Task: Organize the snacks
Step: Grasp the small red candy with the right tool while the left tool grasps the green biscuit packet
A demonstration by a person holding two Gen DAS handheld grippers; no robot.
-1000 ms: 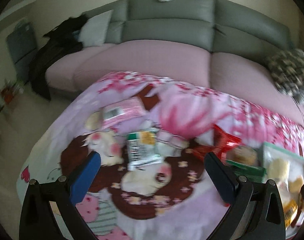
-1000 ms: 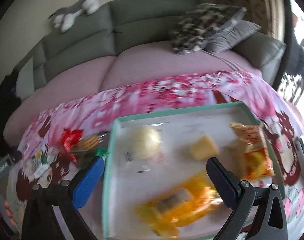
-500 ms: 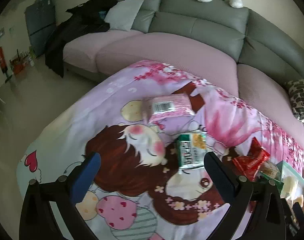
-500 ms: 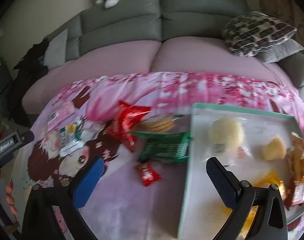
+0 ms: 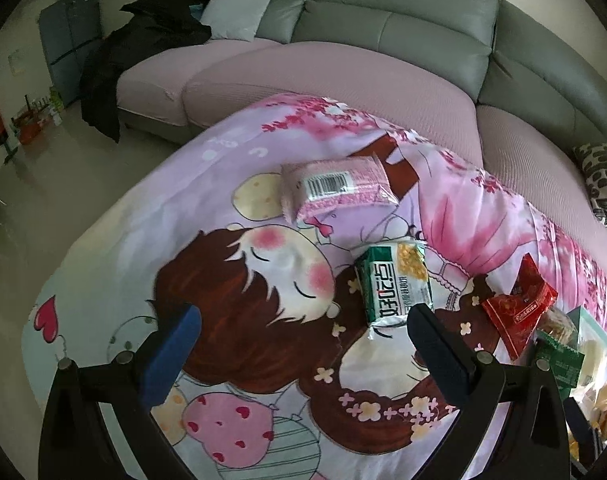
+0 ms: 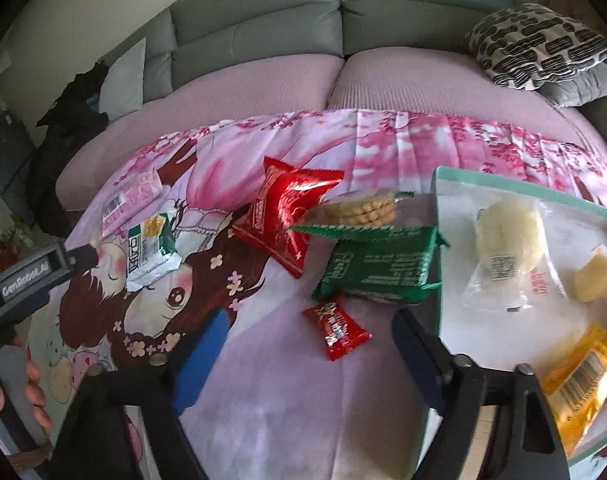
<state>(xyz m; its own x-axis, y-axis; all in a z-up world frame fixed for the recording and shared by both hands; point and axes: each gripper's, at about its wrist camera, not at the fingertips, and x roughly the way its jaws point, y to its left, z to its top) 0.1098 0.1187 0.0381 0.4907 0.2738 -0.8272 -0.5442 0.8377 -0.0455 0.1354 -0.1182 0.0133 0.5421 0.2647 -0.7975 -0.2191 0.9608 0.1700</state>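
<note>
A small red candy packet lies flat on the cartoon-print cloth, centred just ahead of the right gripper, whose jaws stand wide apart and hold nothing. The sorting appears to be mid-way: a wrapped round bun, a yellow packet and other pieces already rest in the green-rimmed tray at three o'clock, while several snacks wait outside it. The likely next move is a descent onto the candy packet, a close on its crinkled wrapper, and a short carry rightward over the tray rim.

At twelve o'clock of the candy sits a dark green biscuit pack, touching the tray wall, with a clear sleeve of round crackers behind it and a puffed red bag at eleven o'clock.

Farther left, the left gripper, also fully open and empty, hovers over the cloth, with a green-and-white snack pack near its right finger and a pink barcoded packet at twelve o'clock. A grey sofa backs the scene.
</note>
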